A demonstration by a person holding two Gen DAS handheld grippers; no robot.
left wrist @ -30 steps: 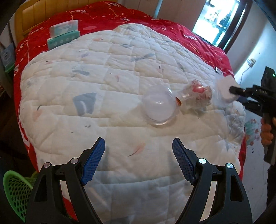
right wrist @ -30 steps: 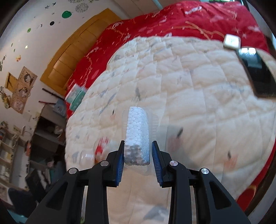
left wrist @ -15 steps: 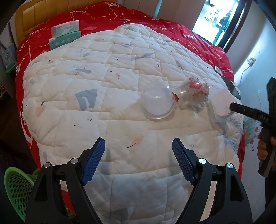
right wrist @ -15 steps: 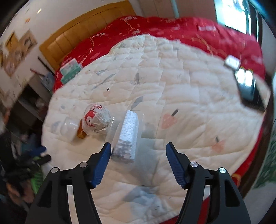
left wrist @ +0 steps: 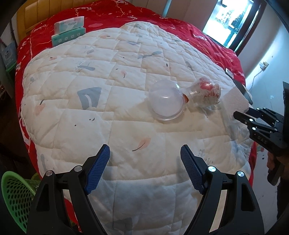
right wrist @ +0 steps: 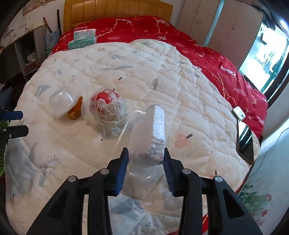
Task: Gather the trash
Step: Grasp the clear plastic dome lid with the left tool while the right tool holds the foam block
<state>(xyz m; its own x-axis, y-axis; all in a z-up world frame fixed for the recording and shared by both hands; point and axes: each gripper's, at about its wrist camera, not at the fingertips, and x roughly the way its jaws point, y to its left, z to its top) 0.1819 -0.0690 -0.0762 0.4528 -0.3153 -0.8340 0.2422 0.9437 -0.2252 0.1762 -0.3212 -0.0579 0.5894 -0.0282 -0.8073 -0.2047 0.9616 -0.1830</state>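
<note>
On the white quilt (left wrist: 101, 101) lie a clear plastic dome cup (left wrist: 167, 102), a crumpled clear bag with red print (left wrist: 205, 92) and a white foam block (right wrist: 153, 139) in a clear plastic tray (right wrist: 139, 173). My right gripper (right wrist: 146, 160) has its blue pads against both sides of the foam block's near end. The block also shows in the left wrist view (left wrist: 234, 100), with the right gripper (left wrist: 242, 115) at it. My left gripper (left wrist: 144, 170) is open and empty, above the quilt's near part, short of the dome cup.
A green perforated basket (left wrist: 14, 195) sits low at the left of the bed. Two tissue packs (left wrist: 69, 32) lie on the red bedspread (left wrist: 126, 16) near the headboard. A phone (right wrist: 244, 142) and a small white device (right wrist: 239, 112) lie at the quilt's right edge.
The right gripper opened half a second ago with the foam block on the quilt, and now its pads have closed back against the block. The left gripper stayed open, hardly moving.
</note>
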